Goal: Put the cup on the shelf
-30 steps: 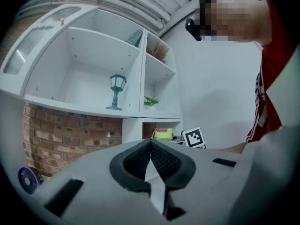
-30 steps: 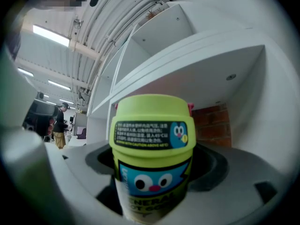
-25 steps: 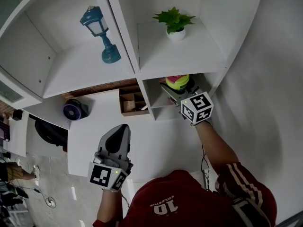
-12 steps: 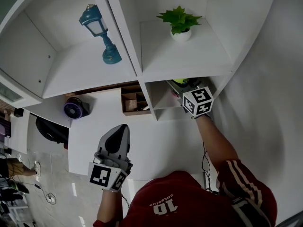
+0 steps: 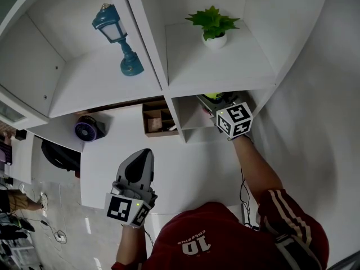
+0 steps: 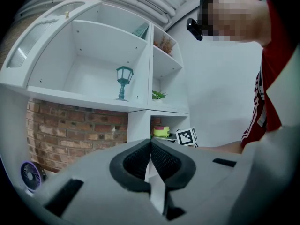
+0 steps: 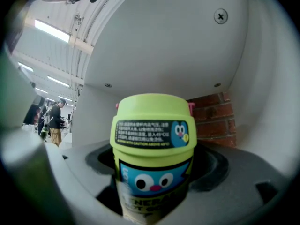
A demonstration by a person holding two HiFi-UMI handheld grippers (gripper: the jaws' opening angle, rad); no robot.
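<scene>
A lime-green cup (image 7: 152, 144) with a cartoon face and a lime lid stands upright between the jaws of my right gripper (image 7: 154, 177), which is shut on it. In the head view the right gripper (image 5: 214, 103) reaches into the lower right compartment of the white shelf (image 5: 188, 131); only the top of the cup (image 5: 214, 96) shows under the board above. The left gripper view shows the cup (image 6: 161, 131) inside that compartment. My left gripper (image 5: 142, 153) hangs low over the white desk, shut and holding nothing; its pads (image 6: 140, 161) meet.
A teal lantern (image 5: 121, 38) stands on the upper left shelf and a small potted plant (image 5: 214, 27) on the shelf above the cup. A wooden box (image 5: 157, 120) and a small purple fan (image 5: 89, 129) sit on the desk by the brick wall.
My right gripper has pushed further into the lower compartment with the cup, so less of the cup shows from above. The left gripper has not moved.
</scene>
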